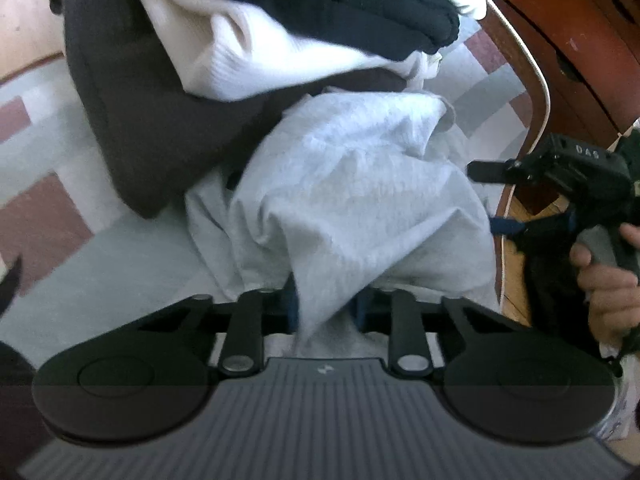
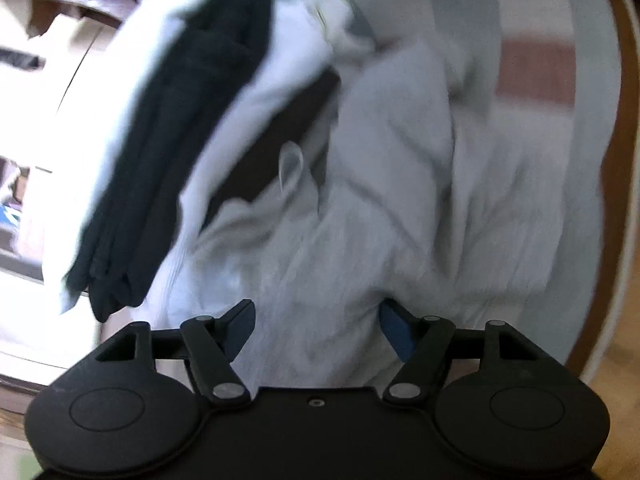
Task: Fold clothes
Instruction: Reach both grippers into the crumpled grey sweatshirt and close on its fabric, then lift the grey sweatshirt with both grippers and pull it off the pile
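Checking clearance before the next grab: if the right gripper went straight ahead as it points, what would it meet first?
Most likely the light grey garment, bunched just ahead of the right gripper; its jaws stand open. Blur leaves depth uncertain.

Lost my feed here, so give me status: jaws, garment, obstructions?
Left gripper jaws pinched on light grey garment. Right gripper jaws open, grey cloth between. Dark, white, brown clothes piled behind.

Two wrist fisheyes — close, angled down — shared pale grey garment [image 1: 352,200].
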